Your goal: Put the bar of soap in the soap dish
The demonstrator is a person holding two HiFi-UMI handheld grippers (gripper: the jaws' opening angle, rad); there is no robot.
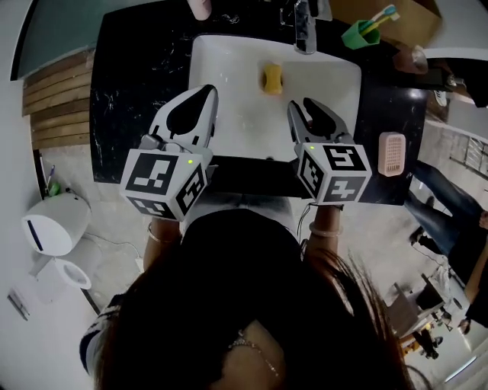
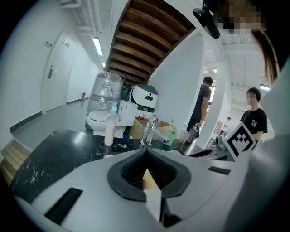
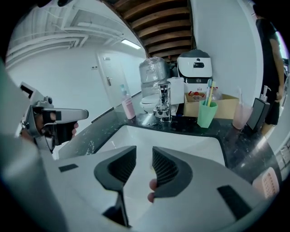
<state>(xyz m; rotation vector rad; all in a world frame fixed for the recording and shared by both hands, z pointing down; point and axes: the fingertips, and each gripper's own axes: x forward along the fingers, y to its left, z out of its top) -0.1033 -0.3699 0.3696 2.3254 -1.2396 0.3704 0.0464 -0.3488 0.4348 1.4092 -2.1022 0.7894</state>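
A yellow bar of soap point(image 1: 272, 78) lies in the white sink basin point(image 1: 229, 53), near the faucet point(image 1: 305, 32). The pink slotted soap dish point(image 1: 391, 153) sits on the black counter to the right of the basin and shows at the right gripper view's edge as the dish point(image 3: 267, 182). My left gripper point(image 1: 209, 91) hovers over the basin's near left part, shut with nothing held; in its own view the soap point(image 2: 149, 179) shows through the gap behind the closed tips point(image 2: 146, 152). My right gripper point(image 1: 302, 105) hangs over the near right of the basin, open and empty, as the right gripper view point(image 3: 144, 156) confirms.
A green cup point(image 1: 358, 33) with toothbrushes stands back right of the faucet, and a pink bottle point(image 1: 200, 7) back left. The black marbled counter point(image 1: 130, 91) surrounds the basin. A white toilet point(image 1: 53, 225) stands on the floor at the left. People stand beyond the counter point(image 2: 253, 120).
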